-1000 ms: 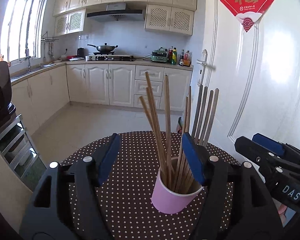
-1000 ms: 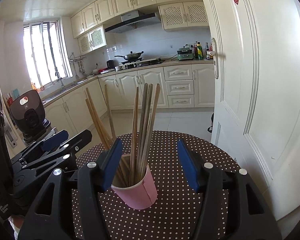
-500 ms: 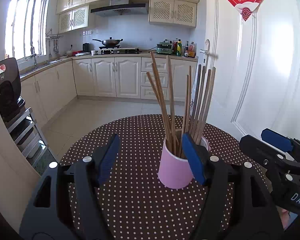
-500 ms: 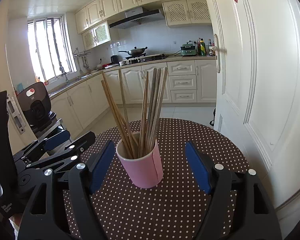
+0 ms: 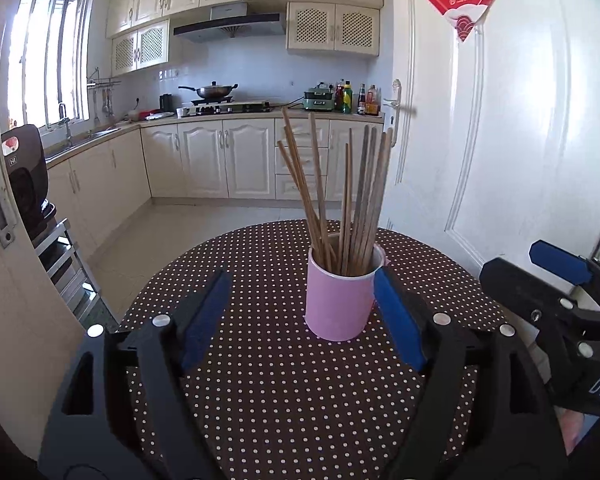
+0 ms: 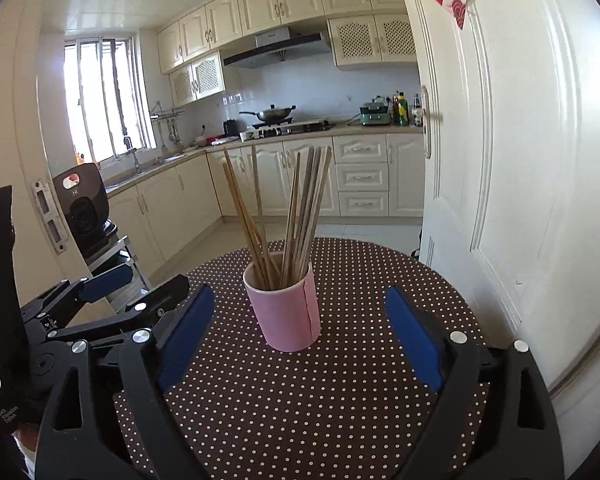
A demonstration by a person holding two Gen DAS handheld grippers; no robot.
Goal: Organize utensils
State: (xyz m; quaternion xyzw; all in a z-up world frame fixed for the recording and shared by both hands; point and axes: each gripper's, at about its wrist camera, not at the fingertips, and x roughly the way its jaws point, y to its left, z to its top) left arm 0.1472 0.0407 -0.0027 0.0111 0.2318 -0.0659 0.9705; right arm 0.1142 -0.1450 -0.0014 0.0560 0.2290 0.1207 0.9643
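Each black claw has blue pads and silver screws.

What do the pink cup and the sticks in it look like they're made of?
pink cup: probably glazed ceramic, going by its smooth, faintly shiny wall and thick rim; plastic is possible. chopsticks: likely wood or bamboo, given their matte tan-brown colour, some paler than others.

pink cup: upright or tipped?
Upright. The pink cup stands on its base on the dotted table, rim up, with the chopsticks leaning inside it; neither gripper touches it.
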